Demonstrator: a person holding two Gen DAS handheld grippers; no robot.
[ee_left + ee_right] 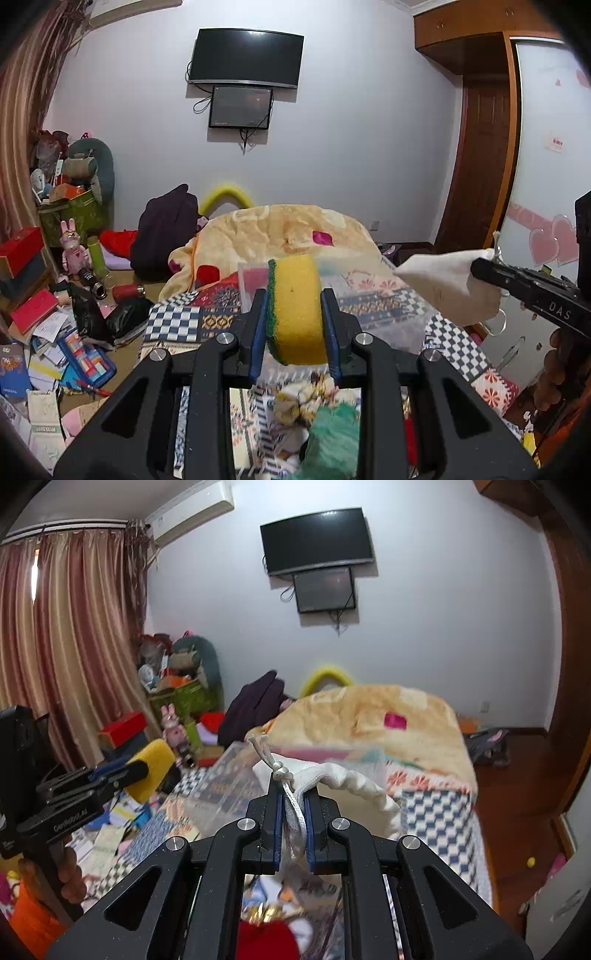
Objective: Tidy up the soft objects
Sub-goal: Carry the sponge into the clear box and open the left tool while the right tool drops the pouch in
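The left gripper (293,314) pinches a spongy yellow sponge (295,310) with a coarse green scouring face; the right gripper (293,805) is clamped on the drawstring neck of a limp white cloth pouch (354,786). Both are held above the patchwork bed (436,812); neither is stowed yet, and the clear plastic bin (253,280) just beyond seems the likely destination.

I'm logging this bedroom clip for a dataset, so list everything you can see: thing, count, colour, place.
sponge: 1, yellow with green pad, in left gripper
drawstring pouch: 1, white, cord in right gripper
blanket: 1, cream, far end of bed
quilt: 1, patchwork, on bed
screens: 2, black, on wall
rabbit toy: 1, pink, left clutter
curtains: pink-gold, left
air conditioner: 1, white, above curtains
left gripper: black, shut on sponge
right gripper: black, shut on cord
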